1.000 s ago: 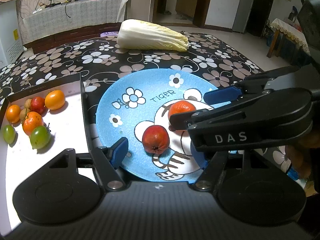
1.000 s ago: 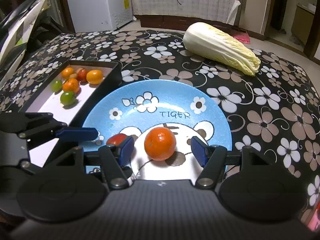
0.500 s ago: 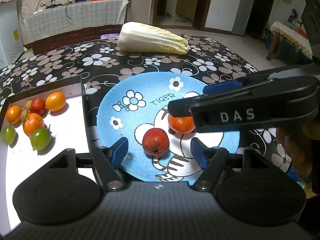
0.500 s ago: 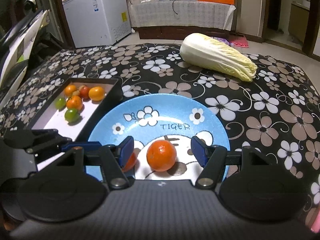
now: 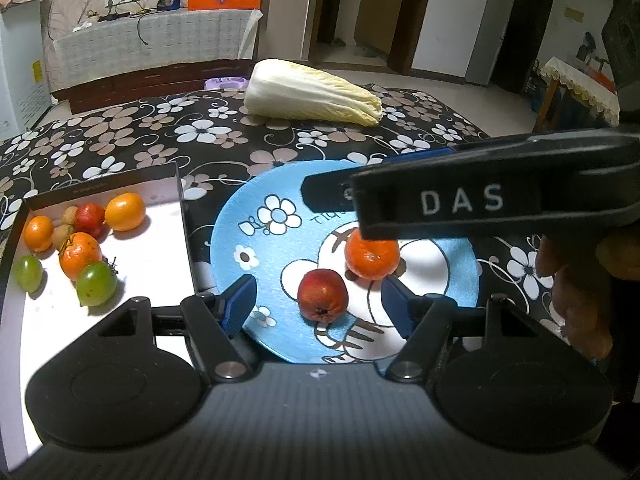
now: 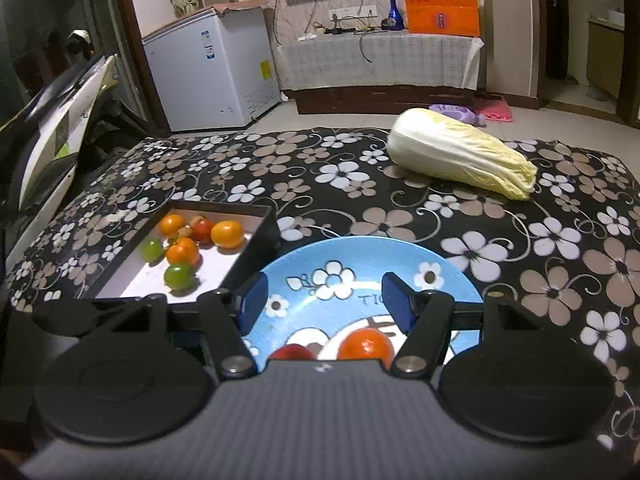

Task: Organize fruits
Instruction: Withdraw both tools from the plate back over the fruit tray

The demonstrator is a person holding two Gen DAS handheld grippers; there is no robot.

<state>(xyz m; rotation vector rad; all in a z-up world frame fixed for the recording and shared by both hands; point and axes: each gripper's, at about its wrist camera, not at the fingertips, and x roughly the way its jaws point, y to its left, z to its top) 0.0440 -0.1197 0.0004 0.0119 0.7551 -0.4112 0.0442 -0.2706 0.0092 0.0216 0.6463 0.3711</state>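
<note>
- Table with a black floral cloth fills the middle of both views; everything sits on it.
- Napa cabbage lies on its side at the far edge, upper centre in the left wrist view, upper right in the right wrist view; well apart from the plate.
- Blue cartoon plate sits centre frame, just right of the box; "TIGER" lettering partly covered.
- Black-walled box with a white floor, left of frame, nearly touching the plate rim.
- Left gripper low in the left wrist view, jaws apart, nothing clamped; blue pads either side of the red fruit with clear gaps.
- Right gripper low centre of the right wrist view, jaws apart and empty; seen from the side in the left wrist view as a black bar marked "DAS" above the orange fruit.
- A hand holds that right gripper at the right edge of the left wrist view.
- Orange fruit on the plate, right of centre, under the right gripper's finger; touching or not, can't tell.
- Red fruit on the plate, just lower left of the orange one, not touching it.
- Box fruits clustered in the far left corner: three orange, one red, two green, plus small tan ones half hidden.
</note>
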